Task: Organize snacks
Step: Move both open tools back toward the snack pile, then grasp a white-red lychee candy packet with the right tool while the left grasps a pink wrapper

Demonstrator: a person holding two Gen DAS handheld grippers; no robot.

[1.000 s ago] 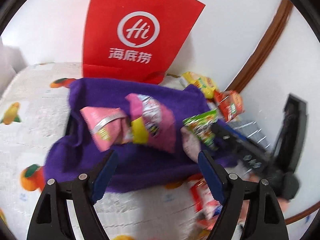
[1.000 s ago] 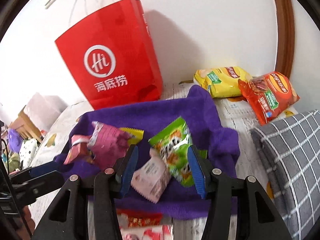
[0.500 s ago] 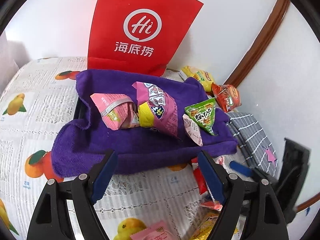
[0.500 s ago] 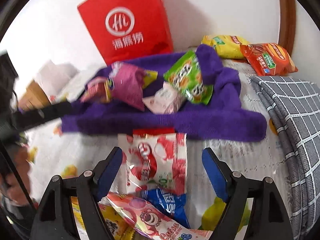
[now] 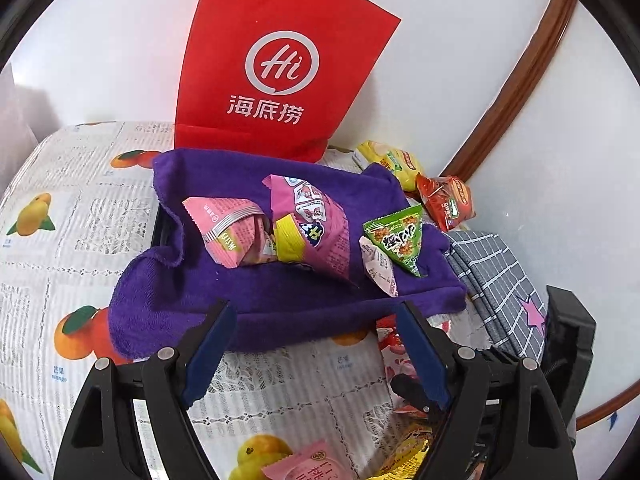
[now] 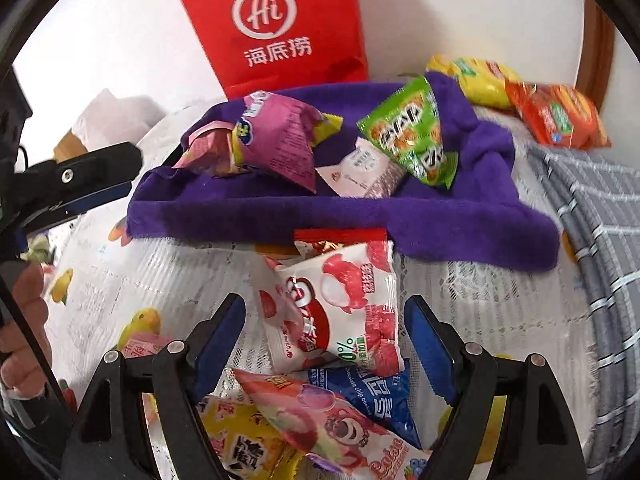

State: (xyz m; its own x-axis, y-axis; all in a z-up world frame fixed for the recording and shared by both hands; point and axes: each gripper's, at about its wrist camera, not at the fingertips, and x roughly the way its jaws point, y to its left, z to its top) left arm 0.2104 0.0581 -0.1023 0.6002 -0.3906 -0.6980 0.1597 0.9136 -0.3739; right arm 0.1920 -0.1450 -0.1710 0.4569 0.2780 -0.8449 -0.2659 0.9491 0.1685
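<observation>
A purple towel (image 5: 256, 320) draped over a dark tray holds a pink packet (image 5: 228, 232), a magenta bag (image 5: 320, 224), a green triangular packet (image 5: 400, 236) and a small white packet (image 5: 380, 270). My left gripper (image 5: 314, 320) stands open just before the towel's near edge, with nothing between its fingers. My right gripper (image 6: 324, 312) is open over a pile of loose packets in front of the towel (image 6: 280, 212). A white and red fruit packet (image 6: 332, 308) lies between its fingers, which do not touch it. The green packet (image 6: 412, 136) rests on the towel.
A red paper bag (image 5: 276, 68) stands against the wall behind the tray. Yellow (image 5: 392, 160) and red (image 5: 446, 200) chip bags lie at the back right. A grey checked cloth (image 6: 592, 216) lies on the right. Blue (image 6: 372, 396), pink (image 6: 320, 420) and yellow (image 6: 240, 448) packets lie near me.
My right gripper let go of the green packet on the towel, opened wide and drew back down over the loose pile. The left gripper has stayed almost still.
</observation>
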